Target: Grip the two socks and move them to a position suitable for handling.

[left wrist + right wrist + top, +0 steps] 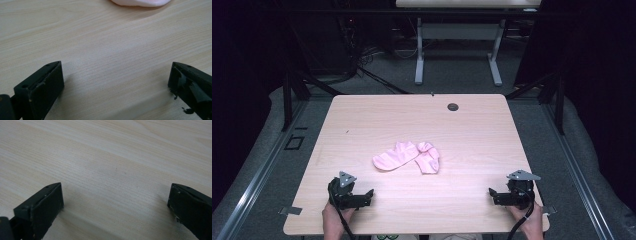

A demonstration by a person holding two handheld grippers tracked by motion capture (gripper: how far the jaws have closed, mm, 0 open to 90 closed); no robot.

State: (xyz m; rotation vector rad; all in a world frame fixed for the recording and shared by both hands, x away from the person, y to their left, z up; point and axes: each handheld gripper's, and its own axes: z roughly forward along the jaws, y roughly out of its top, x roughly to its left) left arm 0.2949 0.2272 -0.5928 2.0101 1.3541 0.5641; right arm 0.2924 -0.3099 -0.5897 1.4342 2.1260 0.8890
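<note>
Two pink socks are lying mid-desk, touching at one end in a loose V. They are looking soft, light and limp to me, so I am judging a pinch at a cuff or toe edge best. Around them the wooden desk is lying bare, apart from a dark cable hole far back. I am holding the left tool and right tool near the front edge, both gaping wide, gripping nothing, their way unobstructed.
</note>
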